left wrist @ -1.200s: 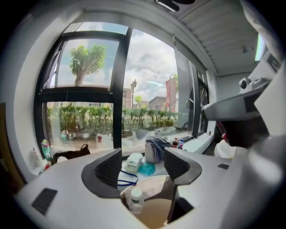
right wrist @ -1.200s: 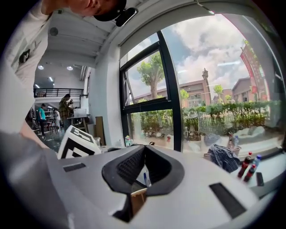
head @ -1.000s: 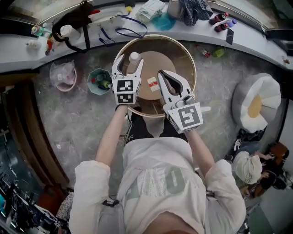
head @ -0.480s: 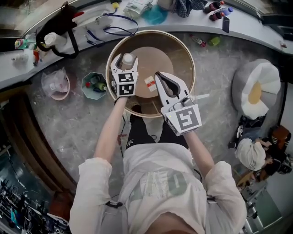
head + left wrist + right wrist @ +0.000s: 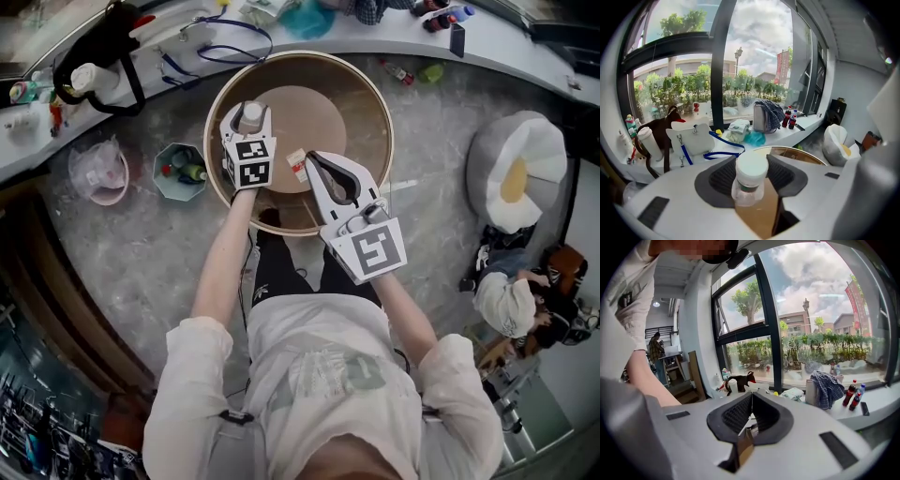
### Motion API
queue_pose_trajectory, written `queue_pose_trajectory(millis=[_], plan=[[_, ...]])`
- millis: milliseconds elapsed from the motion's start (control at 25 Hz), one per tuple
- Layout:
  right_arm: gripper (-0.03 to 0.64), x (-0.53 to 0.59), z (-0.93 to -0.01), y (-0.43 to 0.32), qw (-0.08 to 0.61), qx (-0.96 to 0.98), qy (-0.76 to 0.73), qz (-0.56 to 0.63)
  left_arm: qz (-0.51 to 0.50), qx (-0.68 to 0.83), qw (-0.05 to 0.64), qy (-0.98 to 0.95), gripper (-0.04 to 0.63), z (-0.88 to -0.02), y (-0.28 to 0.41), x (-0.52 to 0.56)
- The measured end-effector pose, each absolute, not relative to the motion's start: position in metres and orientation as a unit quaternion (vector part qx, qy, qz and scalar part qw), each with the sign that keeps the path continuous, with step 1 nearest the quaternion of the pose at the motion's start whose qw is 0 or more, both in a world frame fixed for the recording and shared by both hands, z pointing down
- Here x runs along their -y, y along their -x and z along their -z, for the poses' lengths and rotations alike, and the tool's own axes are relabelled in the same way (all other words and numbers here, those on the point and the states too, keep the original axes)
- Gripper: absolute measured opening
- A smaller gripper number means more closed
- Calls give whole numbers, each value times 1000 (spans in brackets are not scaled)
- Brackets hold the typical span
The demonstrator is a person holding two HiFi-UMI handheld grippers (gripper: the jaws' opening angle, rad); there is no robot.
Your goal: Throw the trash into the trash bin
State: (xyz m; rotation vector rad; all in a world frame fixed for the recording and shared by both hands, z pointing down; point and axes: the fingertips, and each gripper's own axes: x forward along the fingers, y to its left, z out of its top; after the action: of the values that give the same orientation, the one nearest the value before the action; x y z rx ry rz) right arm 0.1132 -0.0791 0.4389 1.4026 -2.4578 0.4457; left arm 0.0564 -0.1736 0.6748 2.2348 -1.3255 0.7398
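Head view, entries taken from the left of the round tabletop across to its right:

1. Pink bin, plastic-lined, on the floor well left of the tabletop.
2. Teal bin, on the floor just beside the tabletop's left edge, with bottles already inside. Judged the likelier trash bin, being the nearer.
3. Left gripper, over the tabletop's left part. It has come down since a second ago, when it hung higher with fingers wide. The fingers have just been closing and now press both sides of a white-capped bottle, which stands upright. Judged: trash grasped, lift and carry to a bin still to come.
4. Small white-and-red packet, flat near the tabletop's middle and untouched. Probably the next piece of trash.
5. Right gripper, just right of the packet and slightly lower than before. Its fingers are closed tip to tip with nothing held
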Motion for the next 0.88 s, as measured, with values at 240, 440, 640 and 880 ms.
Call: queue_pose_trajectory(millis=[240,440,640,880], plan=[[14,72,-440,-107,144,855,-473,-157,-260,481,225,-806,207,-664,-53,177],[14,69,-415,-100,137,872,-453,-125,-231,508,208,-803,207,-613,-38,171],[14,69,-370,-91,110,886,-439,-98,-223,536,174,-795,207,-548,-11,150],[14,66,-334,-73,82,903,-416,-74,-205,585,159,-768,207,-499,28,118]])
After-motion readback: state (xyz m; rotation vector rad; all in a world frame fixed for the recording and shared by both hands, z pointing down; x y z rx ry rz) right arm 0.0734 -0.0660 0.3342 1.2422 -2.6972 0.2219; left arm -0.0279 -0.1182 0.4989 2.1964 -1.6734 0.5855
